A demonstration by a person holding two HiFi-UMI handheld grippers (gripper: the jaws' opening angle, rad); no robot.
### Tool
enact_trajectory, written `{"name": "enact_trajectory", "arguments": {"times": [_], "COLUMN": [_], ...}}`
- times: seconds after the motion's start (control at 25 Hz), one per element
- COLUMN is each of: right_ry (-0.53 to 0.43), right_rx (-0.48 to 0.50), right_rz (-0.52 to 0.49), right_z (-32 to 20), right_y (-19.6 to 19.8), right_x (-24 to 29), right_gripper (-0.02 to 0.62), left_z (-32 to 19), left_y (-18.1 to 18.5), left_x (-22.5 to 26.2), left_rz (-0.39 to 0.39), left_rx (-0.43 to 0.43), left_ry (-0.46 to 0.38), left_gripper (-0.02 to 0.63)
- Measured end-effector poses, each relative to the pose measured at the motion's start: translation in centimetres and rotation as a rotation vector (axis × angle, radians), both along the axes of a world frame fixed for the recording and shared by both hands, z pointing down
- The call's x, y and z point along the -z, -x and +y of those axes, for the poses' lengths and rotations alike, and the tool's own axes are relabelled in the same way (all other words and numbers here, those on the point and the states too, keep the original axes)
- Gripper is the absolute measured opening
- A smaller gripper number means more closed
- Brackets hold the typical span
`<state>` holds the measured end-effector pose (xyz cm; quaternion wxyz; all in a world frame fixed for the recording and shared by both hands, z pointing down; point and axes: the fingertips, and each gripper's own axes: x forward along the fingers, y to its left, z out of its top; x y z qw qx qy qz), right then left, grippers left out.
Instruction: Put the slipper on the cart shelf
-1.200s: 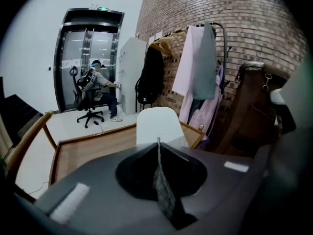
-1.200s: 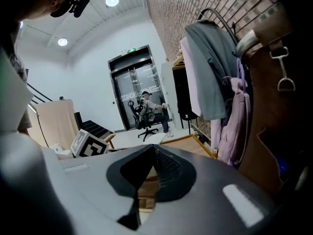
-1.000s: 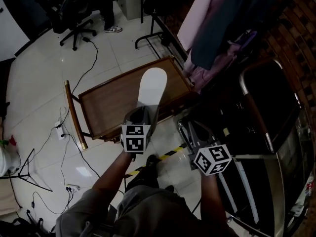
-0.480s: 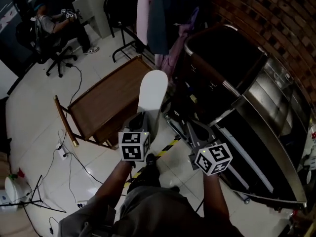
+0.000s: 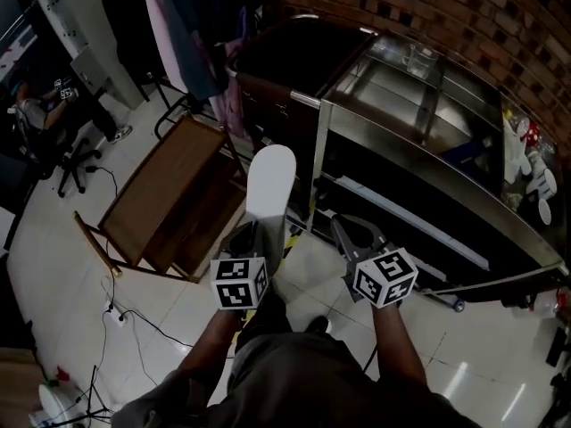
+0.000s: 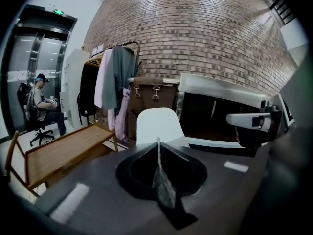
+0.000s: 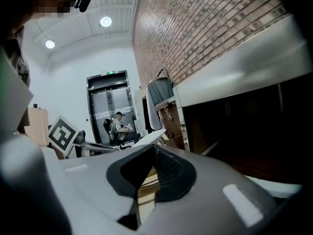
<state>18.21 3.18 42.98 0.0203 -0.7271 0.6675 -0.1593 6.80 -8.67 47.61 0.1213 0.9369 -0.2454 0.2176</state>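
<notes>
Head view: slipper (image 5: 269,181) beside cart (image 5: 393,92)

Head view: I am seeing a dim room, the glossy white tiled floor (image 5: 53,239) throwing glare, the flat white slipper (image 5: 270,181) glowing brightest. Gripper views: fisheye bending the red brick wall (image 6: 195,38); round white ceiling lamps (image 7: 105,21) flaring; foreground blurring.

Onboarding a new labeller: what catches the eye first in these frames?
The white slipper, clamped at one end by the left hand-held gripper, juts forward at the centre of the head view. Right of it, a steel cart with open shelves stands along the brick wall. A wooden table sits to the left.
</notes>
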Motion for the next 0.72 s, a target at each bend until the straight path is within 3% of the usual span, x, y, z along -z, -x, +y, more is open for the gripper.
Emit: {"name": "enact_trajectory", "arguments": {"times": [0.36,0.72], "right_ry": [0.002,-0.008], "right_rx": [-0.172,-0.343], "right_rz": [-0.016,-0.012], "right_z": [11.1,16.9], "right_y": [-3.0,-7.1], "right_x": [-0.7,-0.2], "right_gripper": [0.0,0.0], "left_z": [10.5,14.1], "left_y": [-6.8,-16.4], "left_x": [-1.8,-2.0], "left_rz": [-0.028,-0.03], "left_rx": [-0.22,-0.384], "left_ry": [0.014,-0.007], "left_gripper": [0.017,0.017]}}
